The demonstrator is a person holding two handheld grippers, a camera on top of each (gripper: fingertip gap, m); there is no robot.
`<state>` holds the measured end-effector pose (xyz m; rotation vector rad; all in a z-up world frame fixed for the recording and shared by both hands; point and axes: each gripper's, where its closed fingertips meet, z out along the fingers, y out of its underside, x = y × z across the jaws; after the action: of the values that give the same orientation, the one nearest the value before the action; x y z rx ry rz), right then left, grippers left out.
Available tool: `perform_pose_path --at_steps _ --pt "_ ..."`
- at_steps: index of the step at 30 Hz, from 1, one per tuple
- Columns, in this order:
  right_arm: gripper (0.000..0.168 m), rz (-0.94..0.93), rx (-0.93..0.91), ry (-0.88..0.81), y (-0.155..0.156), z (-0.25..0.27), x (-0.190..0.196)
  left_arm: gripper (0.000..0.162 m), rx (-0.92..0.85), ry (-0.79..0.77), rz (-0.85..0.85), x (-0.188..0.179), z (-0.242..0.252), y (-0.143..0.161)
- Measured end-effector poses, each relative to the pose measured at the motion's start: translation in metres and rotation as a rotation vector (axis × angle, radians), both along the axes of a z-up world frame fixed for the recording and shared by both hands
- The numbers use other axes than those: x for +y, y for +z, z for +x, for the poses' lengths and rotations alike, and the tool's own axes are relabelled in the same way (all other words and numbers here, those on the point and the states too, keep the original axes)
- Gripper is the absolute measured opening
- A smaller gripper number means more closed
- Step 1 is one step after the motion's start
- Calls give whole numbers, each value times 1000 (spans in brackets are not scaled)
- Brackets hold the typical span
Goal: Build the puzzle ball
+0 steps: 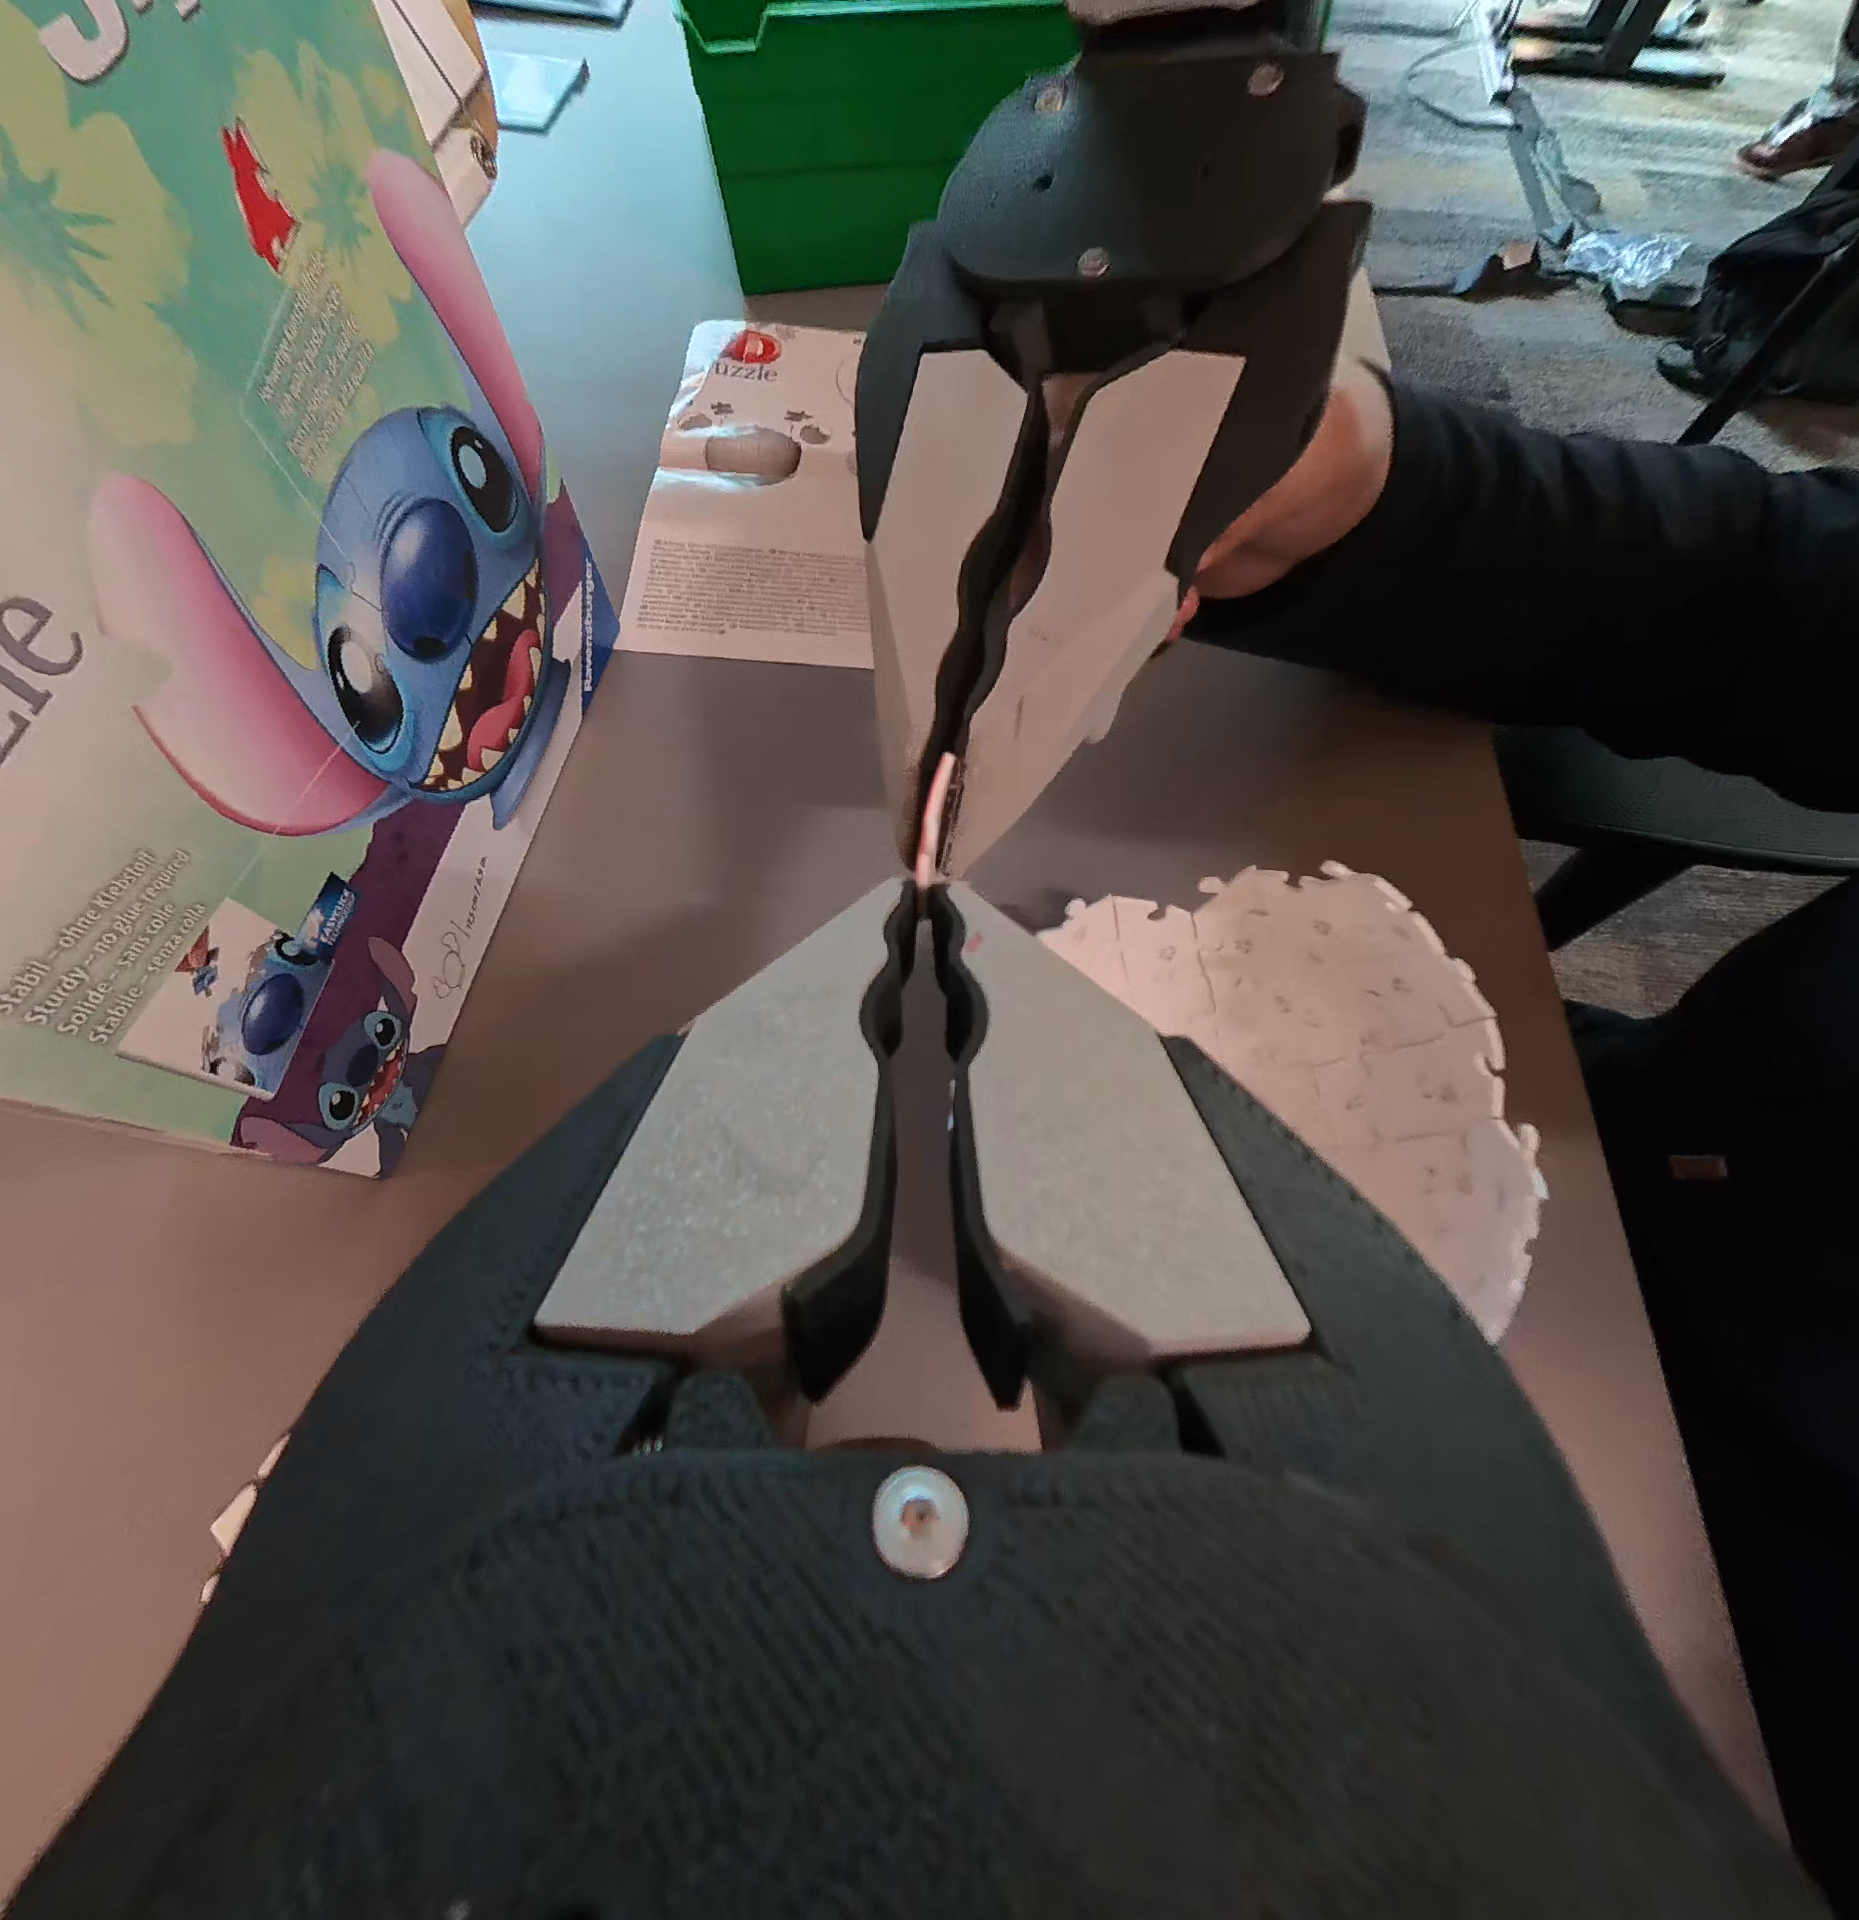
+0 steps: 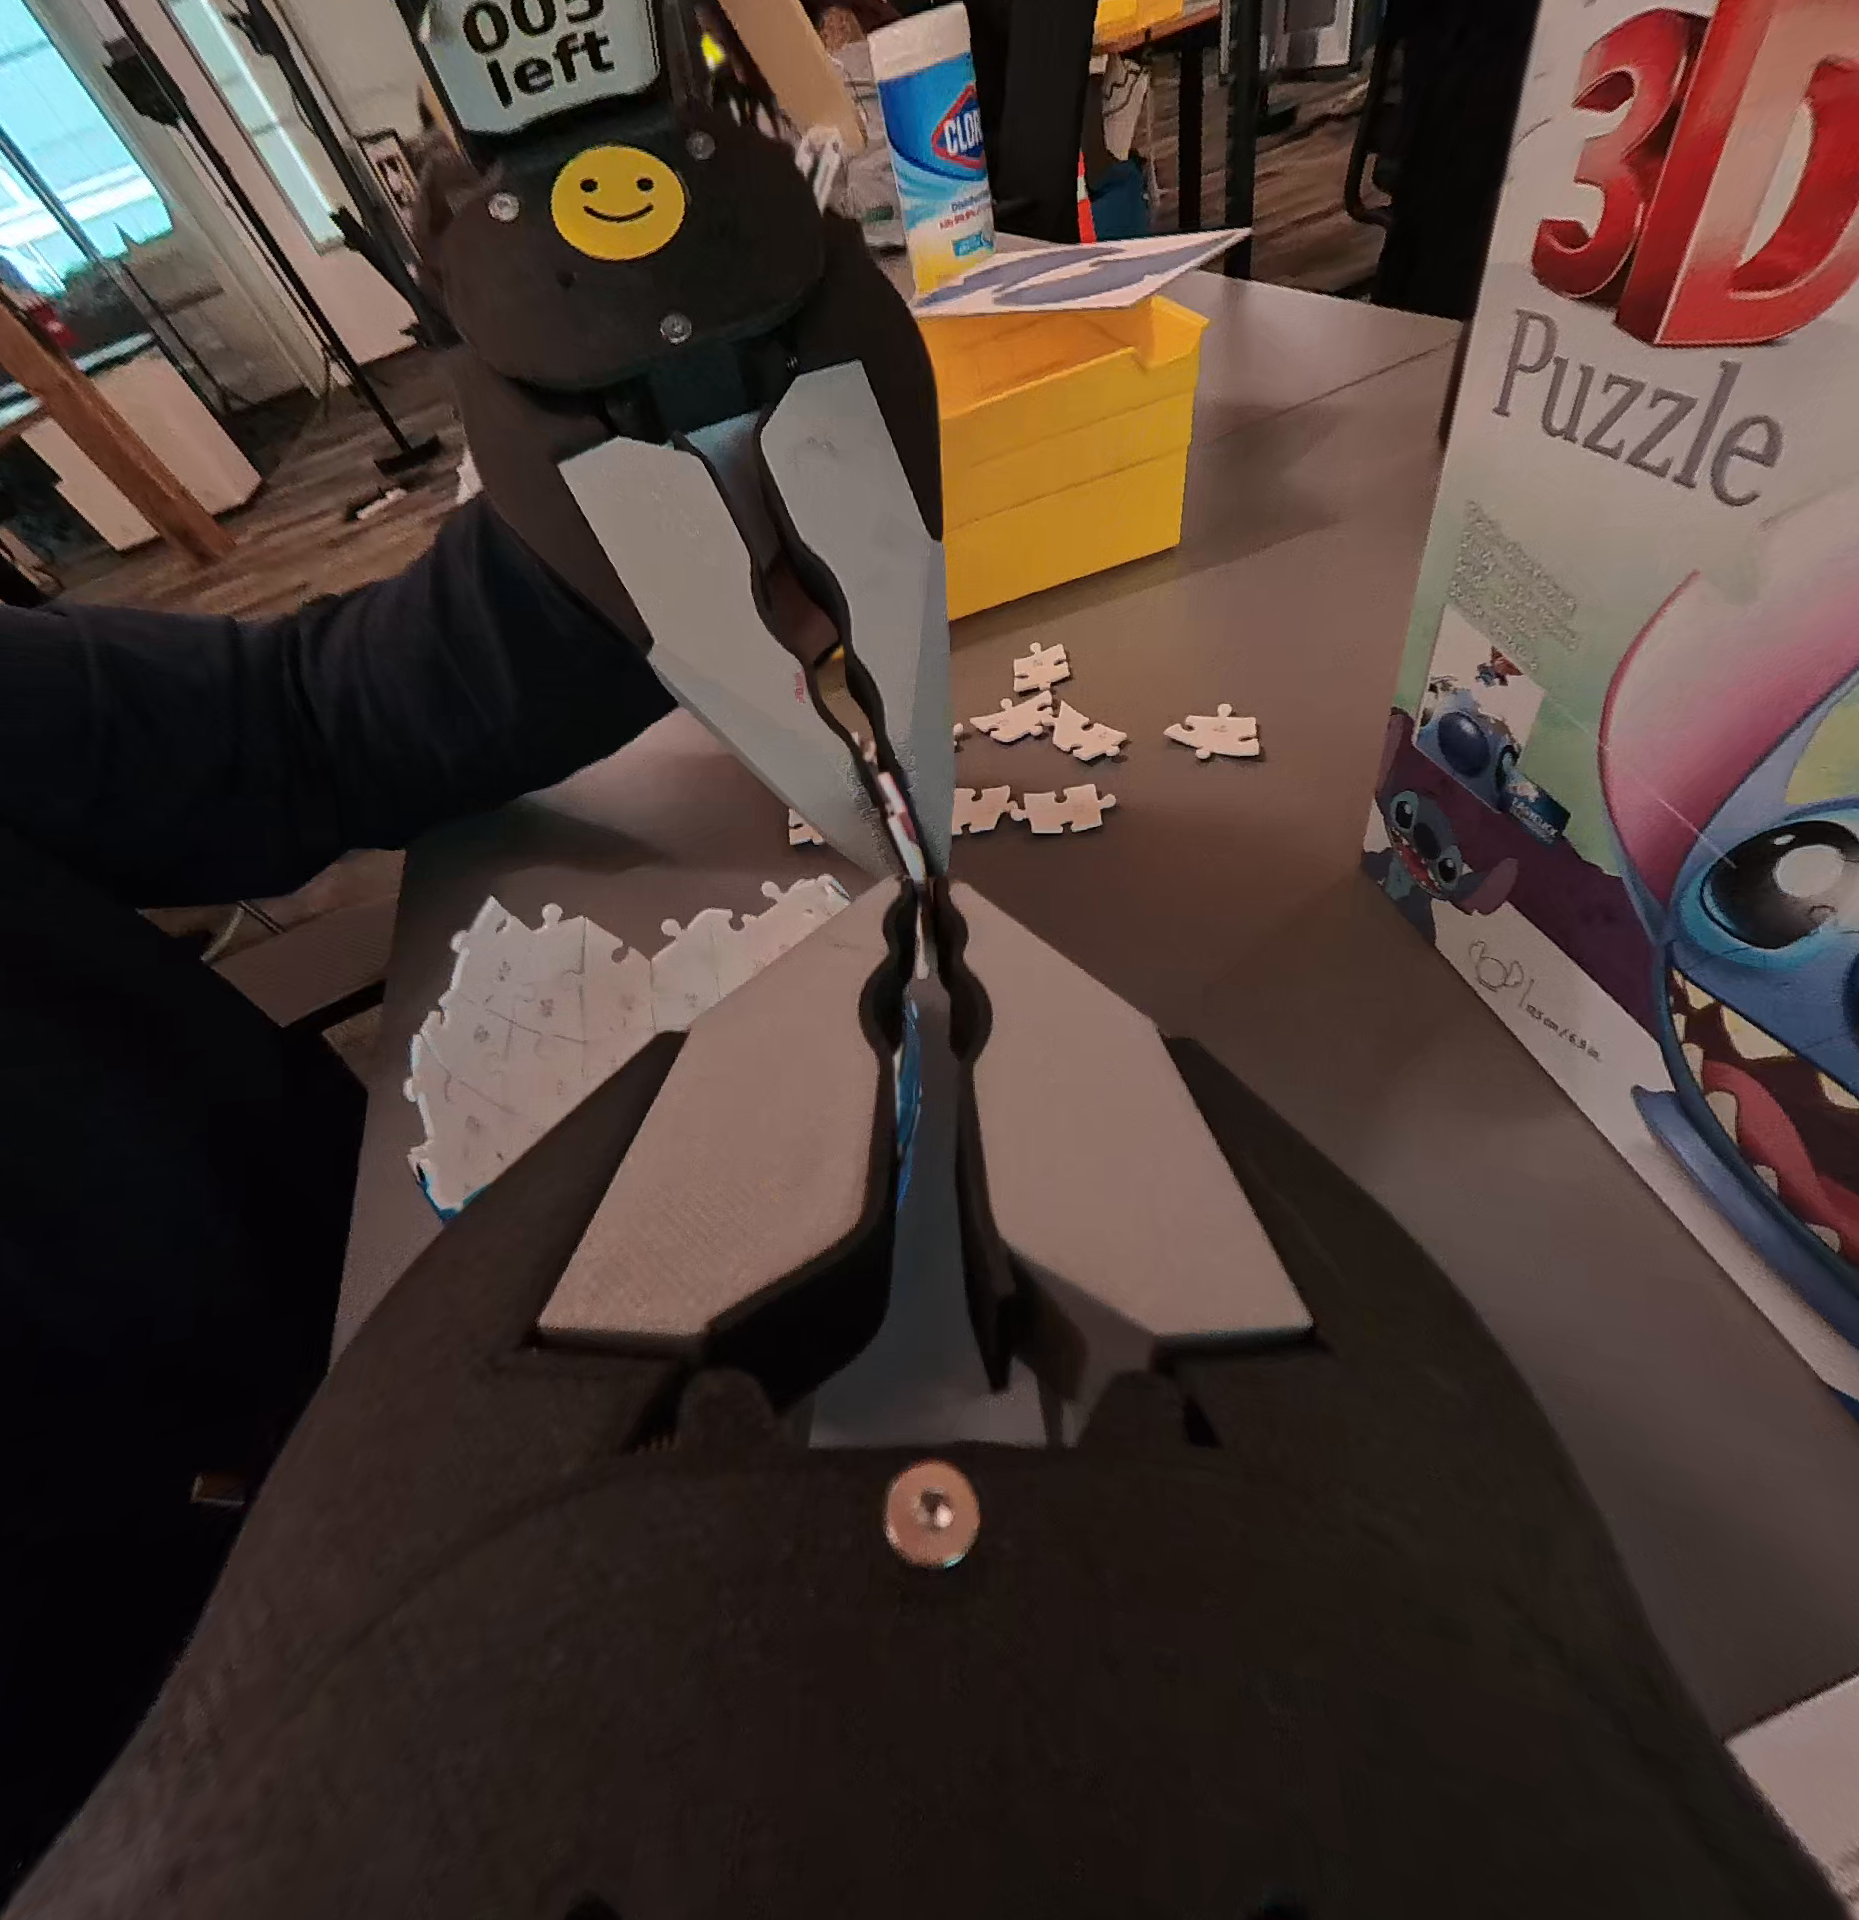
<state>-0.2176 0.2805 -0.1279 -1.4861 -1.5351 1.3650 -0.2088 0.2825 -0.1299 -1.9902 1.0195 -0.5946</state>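
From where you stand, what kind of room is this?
Probably a shared workshop or lab: a grey worktable with stacked yellow plastic bins, a tub of cleaning wipes, and further benches behind.

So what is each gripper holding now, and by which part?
The left gripper and the right gripper meet tip to tip, each shut on a thin puzzle piece pinched edge-on at the fingertips; which part is pinched cannot be told.
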Motion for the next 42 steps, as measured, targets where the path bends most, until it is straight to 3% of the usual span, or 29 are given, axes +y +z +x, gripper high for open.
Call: perform_pose_path --at_steps 4,10,29,35,42 --pt "0 63 -82 -10 -15 -1 0 10 92 2 -22 -4 -6 -9" --pt "0 90 -92 8 -16 1 -3 0 79 5 14 -3 -5 -2" --pt "0 127 -112 28 -16 7 -7 0 121 -37 -41 -11 -3 -16" --pt "0 193 -112 -22 -16 12 -3 19 118 -27 -75 -11 -9 -17" --pt "0 225 -14 -77 -8 20 -9 22 253 -58 -75 -15 -4 -40"
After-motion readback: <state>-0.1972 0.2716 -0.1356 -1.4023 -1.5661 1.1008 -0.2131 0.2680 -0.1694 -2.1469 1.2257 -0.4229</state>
